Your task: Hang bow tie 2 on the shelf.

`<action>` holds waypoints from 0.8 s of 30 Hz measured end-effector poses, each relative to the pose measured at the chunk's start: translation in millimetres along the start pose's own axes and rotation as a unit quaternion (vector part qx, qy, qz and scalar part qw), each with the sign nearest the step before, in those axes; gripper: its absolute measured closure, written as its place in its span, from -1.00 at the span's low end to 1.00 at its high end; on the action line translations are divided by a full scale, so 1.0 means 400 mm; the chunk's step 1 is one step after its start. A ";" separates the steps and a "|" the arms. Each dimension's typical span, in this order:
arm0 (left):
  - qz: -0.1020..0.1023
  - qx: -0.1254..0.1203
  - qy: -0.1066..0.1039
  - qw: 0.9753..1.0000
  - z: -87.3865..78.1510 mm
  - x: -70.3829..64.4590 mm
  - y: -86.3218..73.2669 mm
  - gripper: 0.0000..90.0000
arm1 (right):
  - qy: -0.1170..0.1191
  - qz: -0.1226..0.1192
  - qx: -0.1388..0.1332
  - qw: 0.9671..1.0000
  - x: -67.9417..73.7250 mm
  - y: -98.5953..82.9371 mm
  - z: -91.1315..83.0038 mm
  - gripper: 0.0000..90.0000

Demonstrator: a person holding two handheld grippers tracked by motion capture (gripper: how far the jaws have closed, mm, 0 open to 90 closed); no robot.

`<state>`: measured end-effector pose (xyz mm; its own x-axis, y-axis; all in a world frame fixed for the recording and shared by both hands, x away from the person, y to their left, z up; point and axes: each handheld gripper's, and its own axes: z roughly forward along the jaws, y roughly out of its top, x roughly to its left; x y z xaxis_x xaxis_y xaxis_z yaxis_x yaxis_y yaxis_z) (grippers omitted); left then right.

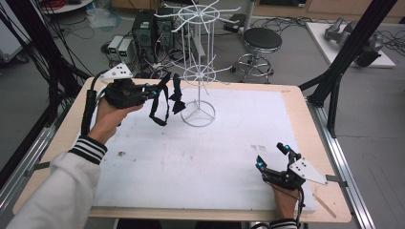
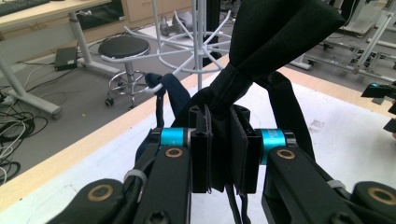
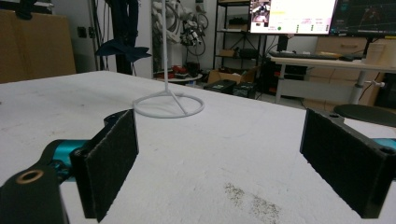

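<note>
A white wire rack stands on a ring base at the back middle of the white mat. A dark blue bow tie hangs from one of its lower hooks. My left gripper is held above the mat just left of the rack, shut on a black bow tie whose strap loops down. In the left gripper view the black fabric is pinched between the jaws. My right gripper rests open near the front right, pads wide apart with nothing between them.
A black stool and computer boxes stand on the floor behind the table. A black frame post rises at the right edge. A thin wooden stick lies at the front right corner. A dark speckled patch marks the mat.
</note>
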<state>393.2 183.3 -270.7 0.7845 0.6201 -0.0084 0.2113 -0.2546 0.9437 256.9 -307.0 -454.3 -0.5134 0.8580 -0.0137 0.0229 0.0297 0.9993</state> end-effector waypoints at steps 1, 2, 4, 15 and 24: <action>0.001 0.000 0.001 1.000 0.003 -0.001 0.003 0.76 | 0.000 0.000 0.000 1.000 0.000 0.000 0.000 -0.76; 0.001 0.000 0.001 1.000 0.007 -0.002 0.005 0.76 | 0.000 0.000 0.000 1.000 0.000 0.000 0.000 -0.76; -0.001 0.000 0.002 1.000 0.015 -0.003 0.010 0.76 | 0.001 0.000 0.000 1.000 0.000 0.000 0.000 -0.76; -0.001 0.003 0.005 1.000 0.051 -0.013 0.019 0.77 | 0.002 -0.001 -0.001 1.000 -0.001 0.000 0.000 -0.76; -0.003 0.005 0.013 1.000 0.075 -0.016 0.015 0.76 | 0.001 -0.001 0.000 1.000 -0.001 0.000 0.000 -0.76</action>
<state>407.0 155.3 -275.1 0.7680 0.6404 -0.0050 0.2210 -0.2578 0.9406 257.0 -307.3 -454.3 -0.5153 0.8569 -0.0151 0.0224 0.0311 0.9993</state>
